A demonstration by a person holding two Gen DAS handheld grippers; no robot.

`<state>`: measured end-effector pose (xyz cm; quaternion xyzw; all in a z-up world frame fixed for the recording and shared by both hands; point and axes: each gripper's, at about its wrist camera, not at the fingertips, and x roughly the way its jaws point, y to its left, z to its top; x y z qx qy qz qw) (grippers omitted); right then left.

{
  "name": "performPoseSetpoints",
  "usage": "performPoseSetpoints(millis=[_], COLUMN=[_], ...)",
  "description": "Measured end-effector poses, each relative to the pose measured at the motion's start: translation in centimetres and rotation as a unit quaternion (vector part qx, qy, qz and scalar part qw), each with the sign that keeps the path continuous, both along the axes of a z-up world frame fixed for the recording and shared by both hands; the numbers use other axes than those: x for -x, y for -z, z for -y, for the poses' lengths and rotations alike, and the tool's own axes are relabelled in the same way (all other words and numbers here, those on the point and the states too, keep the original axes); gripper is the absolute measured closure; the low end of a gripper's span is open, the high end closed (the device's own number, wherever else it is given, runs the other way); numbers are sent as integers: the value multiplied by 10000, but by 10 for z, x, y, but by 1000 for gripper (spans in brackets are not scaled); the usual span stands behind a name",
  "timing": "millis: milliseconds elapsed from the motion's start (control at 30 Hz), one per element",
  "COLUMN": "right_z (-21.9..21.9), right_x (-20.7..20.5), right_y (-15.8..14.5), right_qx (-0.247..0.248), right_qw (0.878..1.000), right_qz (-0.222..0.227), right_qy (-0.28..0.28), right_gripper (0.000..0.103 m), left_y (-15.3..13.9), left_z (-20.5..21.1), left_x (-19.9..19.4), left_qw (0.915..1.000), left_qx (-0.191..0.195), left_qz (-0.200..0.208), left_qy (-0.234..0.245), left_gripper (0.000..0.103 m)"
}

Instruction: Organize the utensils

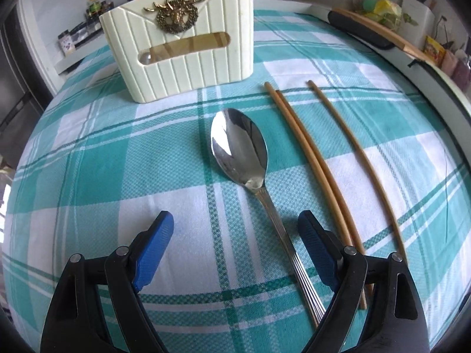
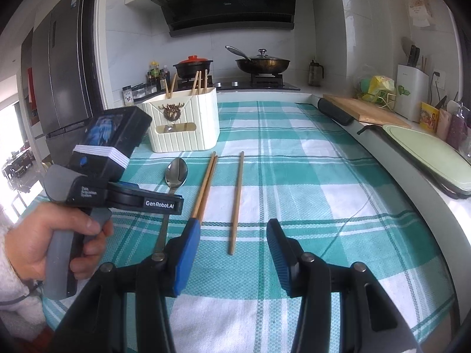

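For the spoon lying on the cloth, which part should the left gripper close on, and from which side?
Probably the ribbed handle of the spoon, from above with the jaws across its width. It lies flat on the checked cloth, bowl up towards the holder, handle running back between the open left gripper. The chopstick pair lies close on its right.

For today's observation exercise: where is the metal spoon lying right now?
In the left wrist view the spoon lies on the checked tablecloth, in front of the cream holder, left of the paired chopsticks.

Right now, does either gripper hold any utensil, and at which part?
Nothing is held. The left gripper is open above the spoon handle; the right gripper is open too.
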<state>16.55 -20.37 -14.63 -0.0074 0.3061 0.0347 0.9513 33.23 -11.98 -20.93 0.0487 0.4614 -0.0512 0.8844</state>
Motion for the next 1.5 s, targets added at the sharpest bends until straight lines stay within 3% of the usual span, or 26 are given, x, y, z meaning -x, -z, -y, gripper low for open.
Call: performPoseSetpoints(millis=[33, 100, 133, 200, 267, 500, 667, 833, 1000, 1200, 1500], right_z=[2, 5, 6, 7, 7, 9, 16, 0, -18, -35, -53], right_x=[0, 0, 0, -1, -1, -2, -19, -58, -110, -155, -184], right_y=[0, 1, 2, 3, 4, 7, 10, 7, 22, 47, 50], right_qx=[-9, -26, -35, -72, -103, -132, -254, -315, -317, -77, 342], right_qw=[10000, 10000, 10000, 9999, 9999, 9996, 9982, 9944, 9859, 9732, 9660], right_qz=[-5, -21, -37, -73, -90, -220, -512, -916, -1486, -2131, -2410], right_qy=[24, 69, 85, 109, 105, 125, 154, -427, -700, -865, -868], right_gripper=[55, 55, 55, 55, 55, 55, 55, 55, 79, 84, 89], left_y=[1, -2, -3, -4, -4, -6, -5, -3, -3, -4, -3], left_z=[1, 2, 4, 8, 9, -17, -58, -92, -100, -104, -104], left_x=[2, 8, 10, 13, 15, 19, 18, 19, 24, 29, 31], left_qw=[10000, 9998, 9996, 9990, 9985, 9989, 9994, 9983, 9984, 9986, 9984], left_qx=[-58, -26, -91, -201, -335, -319, -250, -101, 29, 97, 54], left_qz=[45, 158, 210, 241, 268, 246, 134, 83, 83, 92, 175], left_qy=[0, 132, 188, 325, 345, 248, -213, -570, -553, -505, -540], left_gripper=[18, 42, 50, 90, 94, 97, 97, 97, 93, 88, 82])
